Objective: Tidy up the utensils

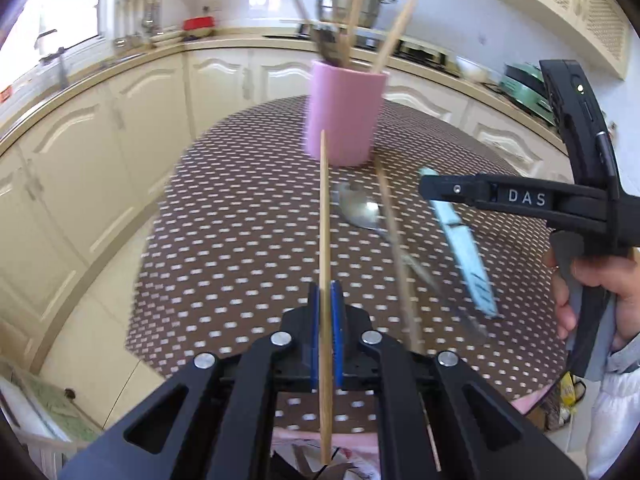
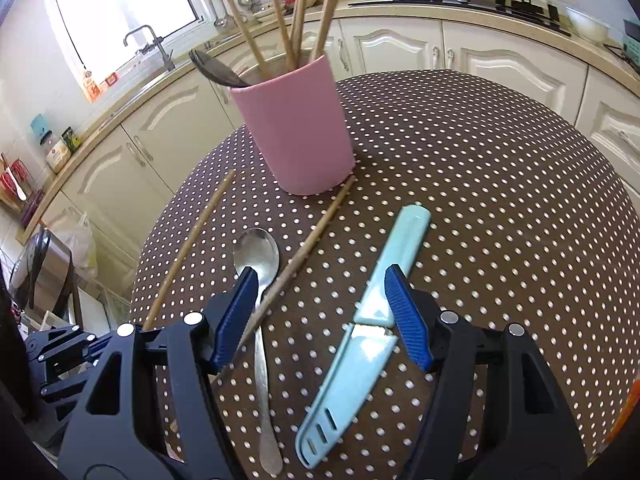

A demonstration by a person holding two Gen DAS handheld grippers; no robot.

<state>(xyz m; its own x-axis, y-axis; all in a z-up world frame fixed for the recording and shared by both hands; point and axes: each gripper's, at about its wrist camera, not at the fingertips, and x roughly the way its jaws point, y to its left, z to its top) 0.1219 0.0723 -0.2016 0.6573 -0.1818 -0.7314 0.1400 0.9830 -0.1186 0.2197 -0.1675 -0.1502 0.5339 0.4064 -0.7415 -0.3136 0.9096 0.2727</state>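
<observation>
Left gripper (image 1: 325, 336) clamped on a thin wooden chopstick (image 1: 325, 216), blue pads pinching its lower half, tip pointing at the pink cylindrical holder (image 1: 345, 114) at upper centre. Right gripper (image 2: 320, 320) hangs with jaws wide, nothing between the pads, above a steel spoon (image 2: 258, 256), a second wooden chopstick (image 2: 308, 240) and a pale-blue sheathed knife (image 2: 374, 312) on the dotted brown tablecloth (image 2: 480, 200). Risks: the long stick may pivot in the narrow pinch, or strike the utensils already crowding the holder and tip it.
</observation>
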